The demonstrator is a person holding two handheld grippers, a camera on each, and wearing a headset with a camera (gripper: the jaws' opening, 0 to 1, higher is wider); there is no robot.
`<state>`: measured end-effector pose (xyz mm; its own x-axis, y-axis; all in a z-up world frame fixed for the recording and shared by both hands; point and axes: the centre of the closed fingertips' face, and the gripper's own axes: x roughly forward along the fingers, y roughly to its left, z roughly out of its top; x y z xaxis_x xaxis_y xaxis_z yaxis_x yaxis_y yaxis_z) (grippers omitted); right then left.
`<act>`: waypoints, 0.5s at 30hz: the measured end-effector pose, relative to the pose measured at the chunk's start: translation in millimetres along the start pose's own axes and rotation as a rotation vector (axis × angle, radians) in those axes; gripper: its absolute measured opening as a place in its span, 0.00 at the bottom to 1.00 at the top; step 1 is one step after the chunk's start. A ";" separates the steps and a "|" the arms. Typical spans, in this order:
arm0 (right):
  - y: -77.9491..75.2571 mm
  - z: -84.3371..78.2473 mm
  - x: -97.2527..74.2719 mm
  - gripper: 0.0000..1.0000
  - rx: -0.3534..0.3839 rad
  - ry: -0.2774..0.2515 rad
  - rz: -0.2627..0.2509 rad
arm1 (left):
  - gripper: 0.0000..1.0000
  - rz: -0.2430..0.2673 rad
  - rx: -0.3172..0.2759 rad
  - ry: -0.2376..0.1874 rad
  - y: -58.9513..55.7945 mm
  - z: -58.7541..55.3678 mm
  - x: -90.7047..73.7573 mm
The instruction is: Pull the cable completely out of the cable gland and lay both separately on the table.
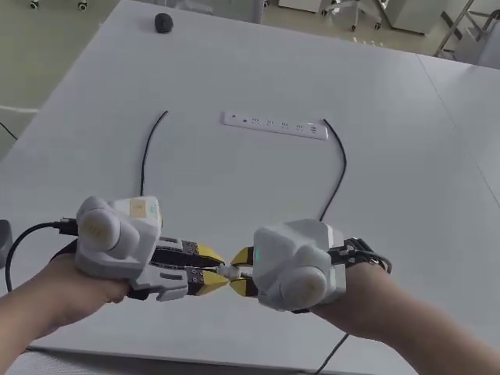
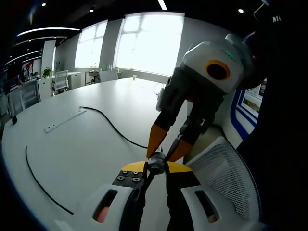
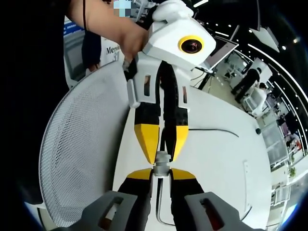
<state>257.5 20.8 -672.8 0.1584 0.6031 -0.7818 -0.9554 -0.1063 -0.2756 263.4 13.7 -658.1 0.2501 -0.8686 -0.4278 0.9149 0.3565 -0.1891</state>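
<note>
Cable gland (image 3: 161, 166) — clamped in left tongs (image 2: 156, 167) and right tongs (image 3: 161, 174) — above table (image 1: 258, 203).

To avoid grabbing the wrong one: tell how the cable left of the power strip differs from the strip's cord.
The left cable has a free far end; the cord joins the power strip at its right end. The left cable curves gently; the cord bends more sharply. Both are thin, black and lie on the table.
</note>
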 end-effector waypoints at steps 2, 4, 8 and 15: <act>0.0 1.9 0.7 0.09 -0.001 -0.001 -0.001 | 0.15 0.000 0.001 -0.002 0.3 -0.4 -1.6; 0.3 2.7 1.7 0.09 0.006 -0.002 0.005 | 0.15 -0.002 0.003 -0.002 -0.5 -0.8 -3.3; -3.5 2.1 1.6 0.10 0.041 -0.002 0.009 | 0.15 0.003 0.005 -0.005 0.4 -0.4 -6.8; -8.6 -1.9 -5.7 0.20 0.162 -0.029 0.016 | 0.15 0.020 0.011 -0.018 5.6 -0.5 -12.9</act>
<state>265.4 16.7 -667.0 0.1375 0.6250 -0.7684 -0.9858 0.0110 -0.1674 265.2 27.1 -654.1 0.2735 -0.8676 -0.4154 0.9132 0.3699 -0.1712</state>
